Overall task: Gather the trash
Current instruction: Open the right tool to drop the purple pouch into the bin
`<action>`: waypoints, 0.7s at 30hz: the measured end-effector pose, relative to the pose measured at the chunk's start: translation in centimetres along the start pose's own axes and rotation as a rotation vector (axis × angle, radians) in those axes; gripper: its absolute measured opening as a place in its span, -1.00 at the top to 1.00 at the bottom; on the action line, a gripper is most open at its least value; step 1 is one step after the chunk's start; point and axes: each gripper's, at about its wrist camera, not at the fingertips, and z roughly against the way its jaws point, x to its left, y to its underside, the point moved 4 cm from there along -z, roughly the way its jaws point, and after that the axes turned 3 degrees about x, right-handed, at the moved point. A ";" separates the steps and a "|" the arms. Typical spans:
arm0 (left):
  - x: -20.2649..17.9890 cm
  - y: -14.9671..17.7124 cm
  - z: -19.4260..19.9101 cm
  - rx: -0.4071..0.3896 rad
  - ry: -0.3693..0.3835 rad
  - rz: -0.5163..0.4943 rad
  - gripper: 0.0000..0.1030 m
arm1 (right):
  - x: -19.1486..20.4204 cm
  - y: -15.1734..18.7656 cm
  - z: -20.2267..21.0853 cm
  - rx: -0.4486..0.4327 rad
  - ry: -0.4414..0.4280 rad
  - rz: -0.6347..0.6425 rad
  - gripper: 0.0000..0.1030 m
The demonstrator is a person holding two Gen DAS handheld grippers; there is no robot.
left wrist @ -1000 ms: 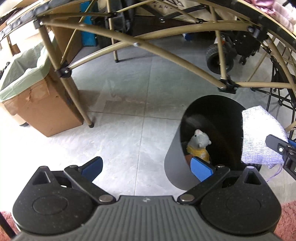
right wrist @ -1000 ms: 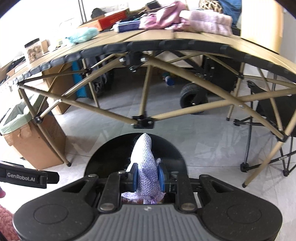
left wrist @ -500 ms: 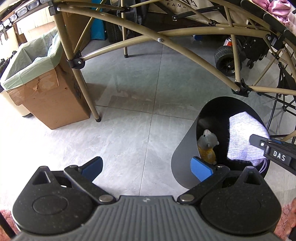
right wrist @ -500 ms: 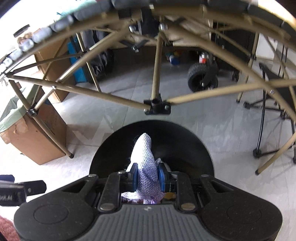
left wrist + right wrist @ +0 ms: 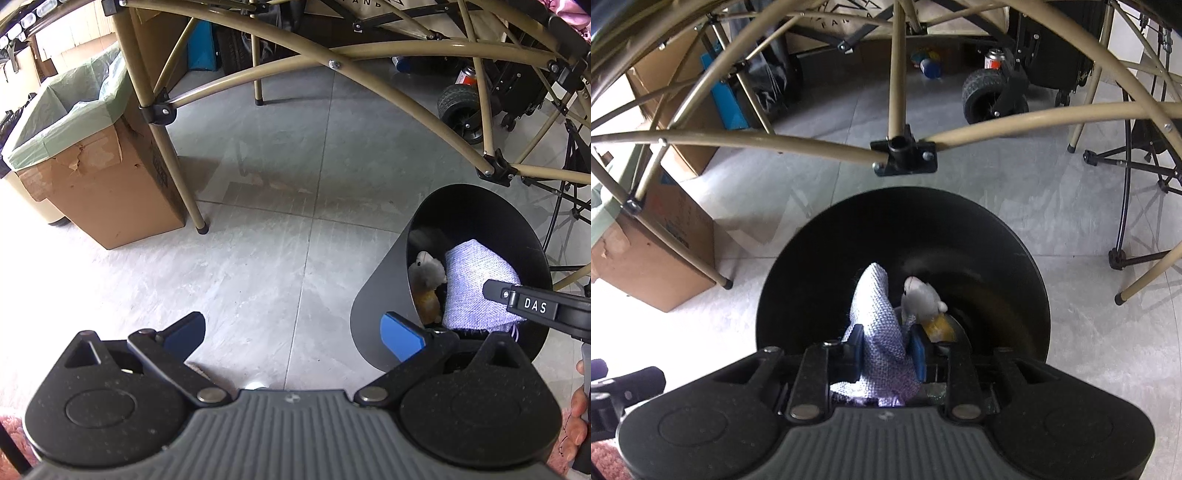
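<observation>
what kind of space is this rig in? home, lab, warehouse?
Probably a home storage or garage-like room. Signs: grey tiled floor, a tan folding table frame overhead, a bag-lined cardboard box as a makeshift bin, and a wheeled cart among stacked gear. A black bin stands beneath the table.

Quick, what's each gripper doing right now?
Left gripper: open, empty.
Right gripper: jaws opening, lavender woven cloth between them, over the black round bin.

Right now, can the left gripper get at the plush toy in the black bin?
Probably not yet: the cloth and the right gripper crowd the bin mouth beside the toy. The left gripper is open.
</observation>
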 end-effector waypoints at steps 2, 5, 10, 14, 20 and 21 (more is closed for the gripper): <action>-0.1 0.0 0.0 0.001 -0.001 -0.002 -1.00 | 0.0 0.0 -0.1 0.007 -0.003 0.002 0.22; -0.1 0.1 -0.1 0.004 -0.003 -0.005 -1.00 | -0.1 0.2 -0.2 0.022 0.003 0.001 -0.37; -0.1 0.2 -0.4 0.010 -0.009 -0.009 -1.00 | -0.2 0.2 0.0 0.022 0.015 0.001 -0.81; -0.2 0.3 -0.6 0.017 -0.015 -0.012 -1.00 | 0.0 0.4 0.0 0.036 0.012 0.021 -1.00; -0.2 0.3 -0.8 0.022 -0.019 -0.017 -1.00 | 0.0 0.3 0.4 0.026 0.003 0.029 -1.00; -0.2 0.3 -0.8 0.023 -0.019 -0.018 -1.00 | 0.0 0.3 0.4 0.026 0.003 0.028 -1.00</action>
